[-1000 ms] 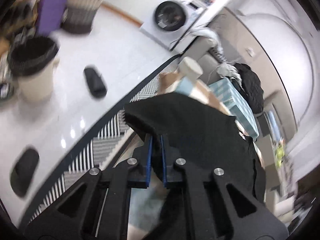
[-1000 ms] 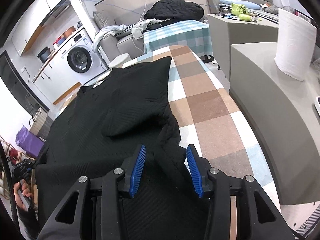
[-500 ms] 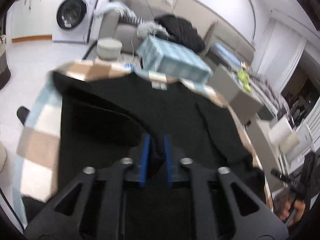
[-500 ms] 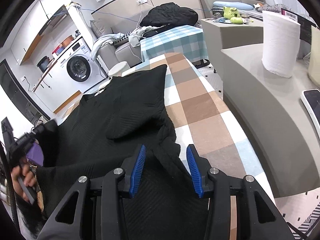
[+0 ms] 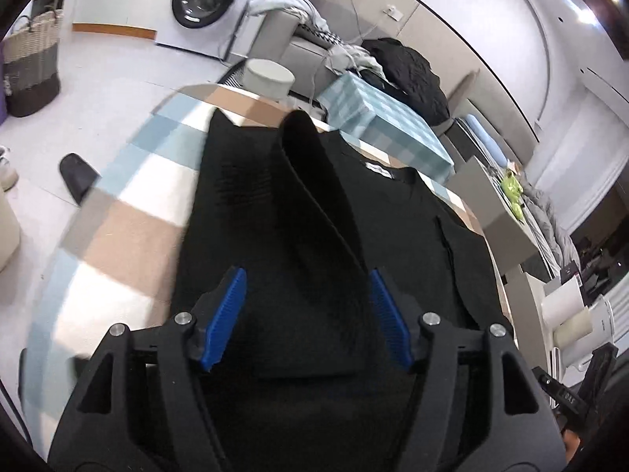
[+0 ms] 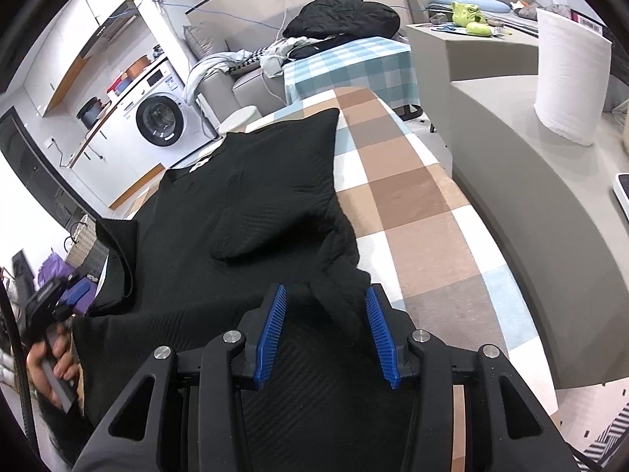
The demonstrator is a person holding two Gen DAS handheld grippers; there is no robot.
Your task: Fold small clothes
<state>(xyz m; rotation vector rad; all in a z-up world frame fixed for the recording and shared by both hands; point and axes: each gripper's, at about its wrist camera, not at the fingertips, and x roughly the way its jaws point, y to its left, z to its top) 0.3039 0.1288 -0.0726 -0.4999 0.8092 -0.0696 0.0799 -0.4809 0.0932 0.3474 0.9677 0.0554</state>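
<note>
Black knit top (image 6: pixel 243 204) lies spread on the checked desk (image 6: pixel 416 212), soft and limp, likely to sag. Left gripper (image 5: pixel 306 314) and right gripper (image 6: pixel 326 330) hover with jaws wide apart, holding nothing. Best pinched at a hem or sleeve edge.

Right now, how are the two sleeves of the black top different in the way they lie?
The right sleeve lies flat, folded inward over the body of the black top, its cuff on the chest. The left sleeve is also brought over the body, but its edge stands up in a raised ridge and is not yet pressed down. Both are the same black ribbed fabric, and neither is gripped: the left gripper and right gripper are open.
</note>
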